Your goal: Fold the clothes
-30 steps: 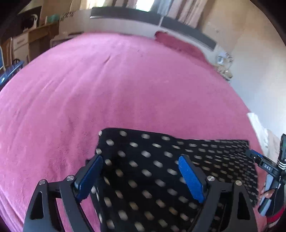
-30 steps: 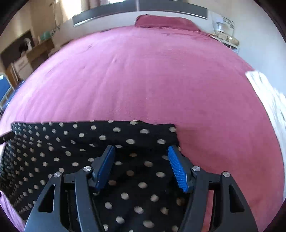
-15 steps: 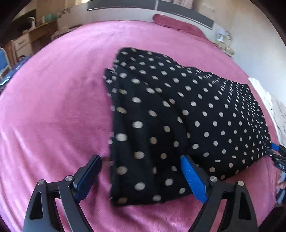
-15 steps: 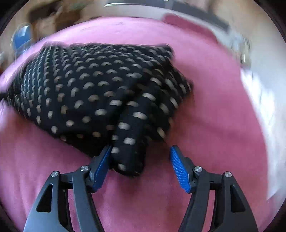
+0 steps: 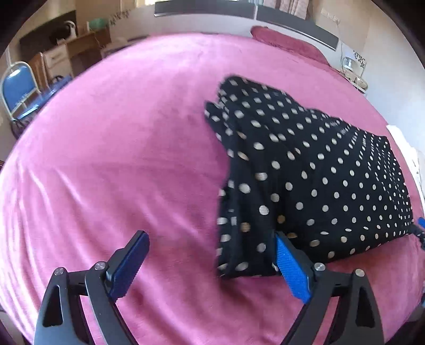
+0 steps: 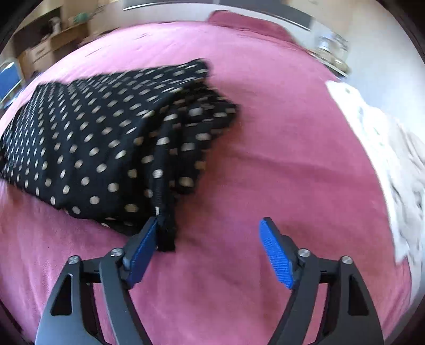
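Left gripper point(image 5: 209, 254): jaws opening, wide apart; the garment's point(image 5: 305, 169) near corner lies just inside the right-hand pad, no squeeze visible. Right gripper point(image 6: 209, 238): jaws opening; a hem edge touches the left-hand pad, the other pad is clear over the bedspread point(image 6: 265, 164). Garment, black with pale dots, lies folded in a loose heap mid-bed. Farther right, a white cloth point(image 6: 385, 159) at the bed's edge. Beyond, a pillow point(image 5: 287, 42), headboard point(image 5: 265, 13) and blue chair point(image 5: 16, 87).

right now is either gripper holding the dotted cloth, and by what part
Nothing is held. The left gripper and right gripper are both opening, each with one pad beside a near corner of the dotted cloth, which lies on the pink bed.
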